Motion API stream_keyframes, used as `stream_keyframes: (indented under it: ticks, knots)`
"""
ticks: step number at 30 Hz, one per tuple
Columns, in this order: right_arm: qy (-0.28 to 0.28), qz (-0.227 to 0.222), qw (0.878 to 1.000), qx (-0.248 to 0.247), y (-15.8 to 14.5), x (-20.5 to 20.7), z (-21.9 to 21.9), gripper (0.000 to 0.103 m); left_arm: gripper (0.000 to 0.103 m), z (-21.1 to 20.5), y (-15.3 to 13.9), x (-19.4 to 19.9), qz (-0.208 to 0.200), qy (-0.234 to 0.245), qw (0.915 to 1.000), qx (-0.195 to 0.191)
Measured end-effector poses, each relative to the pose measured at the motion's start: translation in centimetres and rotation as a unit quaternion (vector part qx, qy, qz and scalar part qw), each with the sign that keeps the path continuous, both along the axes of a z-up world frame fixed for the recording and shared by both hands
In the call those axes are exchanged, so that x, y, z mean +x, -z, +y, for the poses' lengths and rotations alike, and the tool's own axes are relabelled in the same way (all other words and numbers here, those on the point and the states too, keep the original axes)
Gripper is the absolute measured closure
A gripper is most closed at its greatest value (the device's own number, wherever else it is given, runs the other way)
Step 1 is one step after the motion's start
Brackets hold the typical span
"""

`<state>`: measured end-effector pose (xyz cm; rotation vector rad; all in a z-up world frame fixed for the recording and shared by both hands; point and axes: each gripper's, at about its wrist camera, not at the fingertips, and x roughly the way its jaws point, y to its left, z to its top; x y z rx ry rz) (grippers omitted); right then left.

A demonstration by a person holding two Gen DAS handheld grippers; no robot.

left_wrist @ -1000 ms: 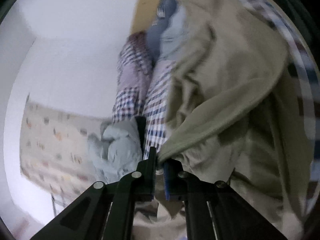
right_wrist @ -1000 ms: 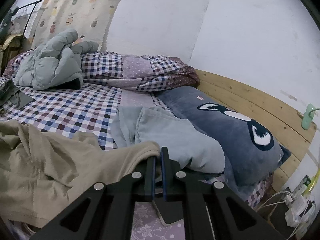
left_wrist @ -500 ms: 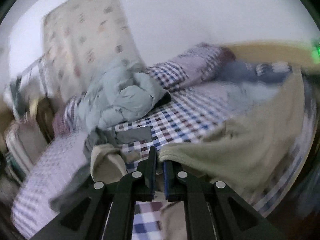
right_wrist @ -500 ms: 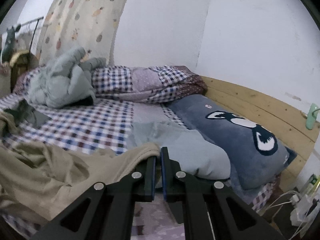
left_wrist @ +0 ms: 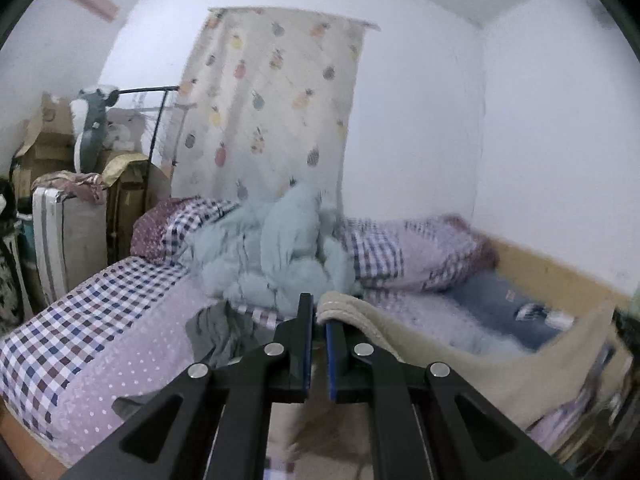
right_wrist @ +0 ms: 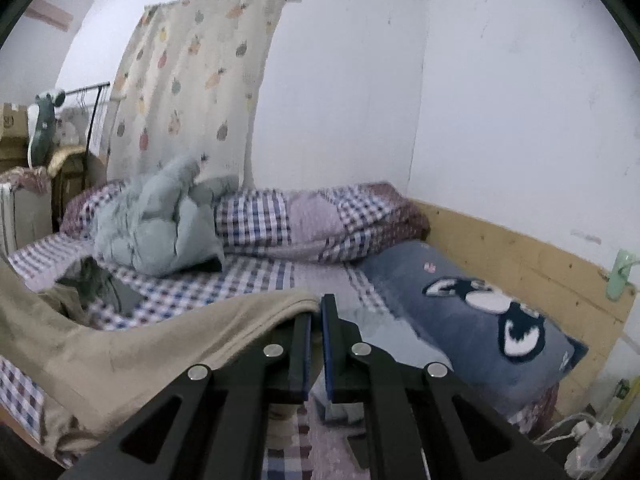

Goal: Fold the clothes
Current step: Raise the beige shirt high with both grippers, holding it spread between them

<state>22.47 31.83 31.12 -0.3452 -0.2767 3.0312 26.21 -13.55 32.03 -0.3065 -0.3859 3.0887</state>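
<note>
1. Checked sheets cover the bed (left_wrist: 92,320), with a rolled quilt (right_wrist: 320,216) along the wall.
2. Beige garment (right_wrist: 132,344) hangs stretched above the bed between both grippers.
3. Blue pillow (right_wrist: 480,312) with a cartoon eye lies by the wooden board; no writing is readable.
4. Left gripper (left_wrist: 317,320) is clamped on the garment's hem.
5. Right gripper (right_wrist: 316,316) pinches the opposite edge.

Jacket (right_wrist: 156,232) on bed (right_wrist: 256,276), left of pillow (right_wrist: 472,316)
</note>
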Motion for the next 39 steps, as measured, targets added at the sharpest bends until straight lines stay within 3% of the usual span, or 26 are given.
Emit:
stream_keyframes:
  ticks: [4, 8, 18, 23, 30, 35, 39]
  knots:
    - [-0.013, 0.034, 0.999, -0.011, -4.7, 1.8, -0.4, 0.100, 0.099, -1.8, -4.6, 1.6, 0.028, 0.002, 0.9990, 0.036]
    - [-0.023, 0.070, 0.997, -0.019, -9.4, 4.0, -0.5, 0.100, 0.099, -2.8, -8.7, 3.5, 0.051, 0.001, 0.9975, 0.048]
    - [-0.025, 0.145, 0.989, -0.024, -19.6, 9.8, 0.4, 0.100, 0.099, -4.5, -18.1, 8.2, 0.073, 0.089, 0.9877, 0.106]
    - [-0.028, 0.186, 0.982, -0.027, -24.4, 13.1, 1.0, 0.100, 0.099, -4.9, -22.0, 11.4, 0.103, 0.092, 0.9847, 0.106]
    - [-0.020, 0.241, 0.970, -0.008, -28.2, 18.2, 0.9, 0.100, 0.099, -4.9, -25.6, 14.6, 0.140, 0.074, 0.9841, 0.079]
    - [-0.014, 0.256, 0.967, 0.009, -29.1, 18.8, 0.2, 0.100, 0.099, -5.0, -26.3, 13.8, 0.142, 0.054, 0.9862, 0.066]
    - [-0.016, 0.246, 0.969, 0.008, -28.6, 16.8, 0.0, 0.100, 0.099, -5.2, -25.4, 11.3, 0.125, 0.044, 0.9893, 0.063]
